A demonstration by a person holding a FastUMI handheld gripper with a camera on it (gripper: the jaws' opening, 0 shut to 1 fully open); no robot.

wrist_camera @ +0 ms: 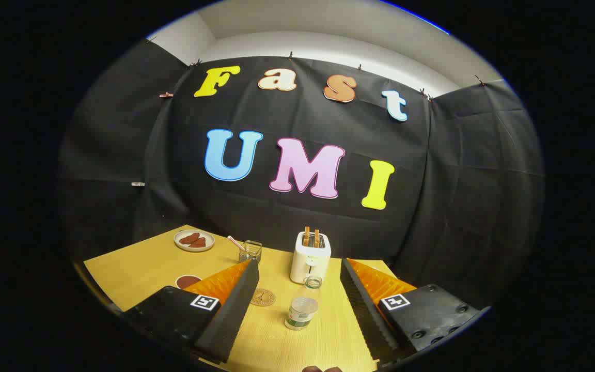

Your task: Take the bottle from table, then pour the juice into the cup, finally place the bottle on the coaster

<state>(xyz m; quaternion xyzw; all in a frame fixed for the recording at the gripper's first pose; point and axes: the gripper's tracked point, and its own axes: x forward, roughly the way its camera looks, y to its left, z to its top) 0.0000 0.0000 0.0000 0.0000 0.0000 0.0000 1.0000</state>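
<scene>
Gripper view: forward look along two fingers over a light wooden table (137,268) inside a booth.
Table: one, pale yellow wood grain, carrying everything below.
Gripper (297,292): one, jaws released and spread wide, touching nothing.
Toaster (309,257): one, white, boxy, upright beyond the fingers, with two brown slices standing in its slots.
Bottle (302,306): one, clear plastic, uncapped, with a pale label band, standing on the table between the two fingers.
Key relation: the bottle stands straight ahead, slightly toward the right finger, clear of both, with its long axis upright, so in my judgement a level forward advance would bring the jaws around its body.
Plate (194,241): one, small, pale, round, at the far left of the table, holding reddish-brown food pieces.
Cup (250,251): one, clear glass, squarish, with a pale stick leaning out of it, just beyond the left finger and left of the toaster.
Coaster (262,297): one, round, tan, patterned, flat on the table just beside the left finger, left of the bottle.
Dark red disc (188,281): one, round, flat, partly hidden by the left finger; its nature is unclear.
Task stage: judged as the approach, bottle not yet taken.
</scene>
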